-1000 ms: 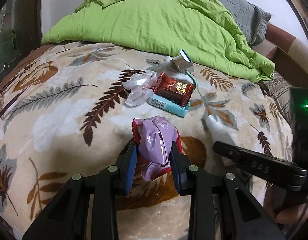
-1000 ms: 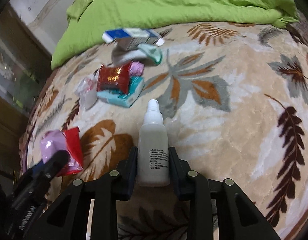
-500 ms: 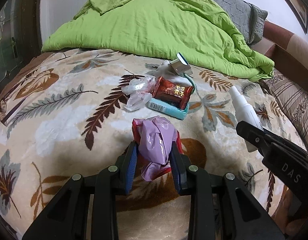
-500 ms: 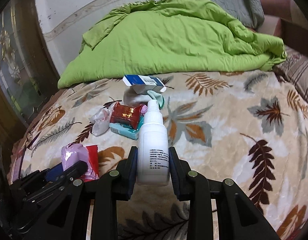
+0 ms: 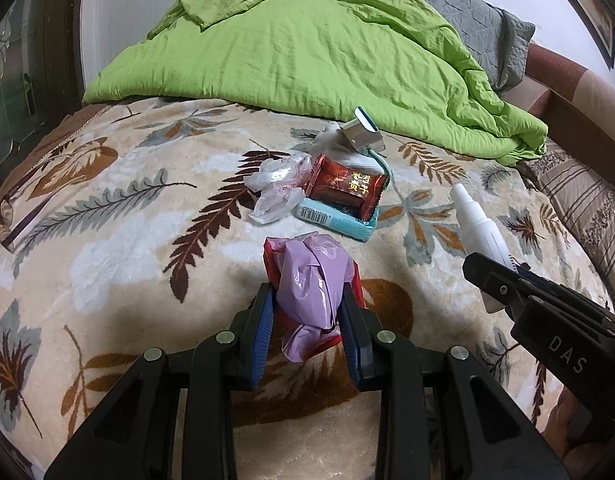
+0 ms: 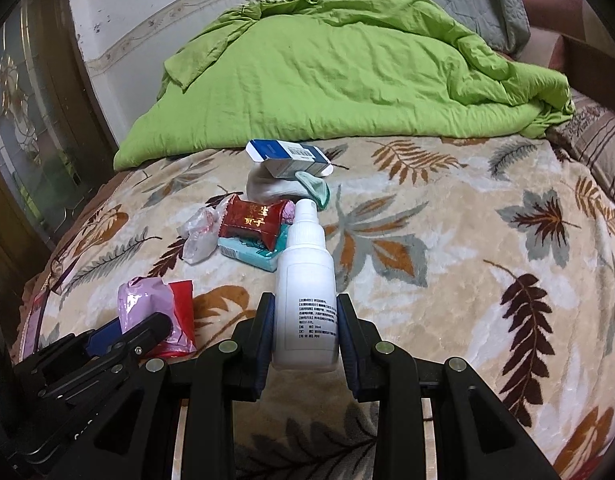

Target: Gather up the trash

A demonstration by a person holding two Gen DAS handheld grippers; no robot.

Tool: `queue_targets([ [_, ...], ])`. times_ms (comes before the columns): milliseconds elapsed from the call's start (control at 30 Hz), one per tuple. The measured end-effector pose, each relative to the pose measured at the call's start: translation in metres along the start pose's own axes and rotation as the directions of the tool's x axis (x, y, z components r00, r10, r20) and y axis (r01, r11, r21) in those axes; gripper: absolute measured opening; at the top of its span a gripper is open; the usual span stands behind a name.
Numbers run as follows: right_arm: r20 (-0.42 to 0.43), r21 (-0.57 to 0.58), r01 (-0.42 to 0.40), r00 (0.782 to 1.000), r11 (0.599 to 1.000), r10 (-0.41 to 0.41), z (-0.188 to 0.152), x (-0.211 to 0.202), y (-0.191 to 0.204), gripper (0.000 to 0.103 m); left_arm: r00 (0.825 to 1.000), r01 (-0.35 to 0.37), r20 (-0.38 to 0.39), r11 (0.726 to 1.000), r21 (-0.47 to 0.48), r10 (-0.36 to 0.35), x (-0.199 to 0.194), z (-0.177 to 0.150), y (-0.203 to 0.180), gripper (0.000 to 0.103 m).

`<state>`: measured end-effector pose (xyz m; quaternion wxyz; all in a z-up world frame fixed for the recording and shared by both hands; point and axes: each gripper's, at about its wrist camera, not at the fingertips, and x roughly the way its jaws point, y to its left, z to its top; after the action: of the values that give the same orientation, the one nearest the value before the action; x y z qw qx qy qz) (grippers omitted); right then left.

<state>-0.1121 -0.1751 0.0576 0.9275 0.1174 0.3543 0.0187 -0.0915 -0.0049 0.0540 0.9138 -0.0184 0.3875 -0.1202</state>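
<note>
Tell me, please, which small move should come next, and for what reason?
Probably carry both loads away to a bin, which is not in view. The left gripper is shut on the crumpled purple and red wrappers, and the right gripper on the white plastic spray bottle, so neither can take the red candy packet.

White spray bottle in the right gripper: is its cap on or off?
On. The white spray bottle shows its cap in place, clamped in the right gripper.
</note>
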Motion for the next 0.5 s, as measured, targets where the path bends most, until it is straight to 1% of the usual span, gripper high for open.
queue_targets([
  [500,0.011,-0.011,-0.014,1.000,1.000,0.014,-0.0002,-0.0018,0.0026,0.032,0.999,-0.013,0.031,1.000,0.003,0.013,-0.0045,0.0018,-0.0002,0.030],
])
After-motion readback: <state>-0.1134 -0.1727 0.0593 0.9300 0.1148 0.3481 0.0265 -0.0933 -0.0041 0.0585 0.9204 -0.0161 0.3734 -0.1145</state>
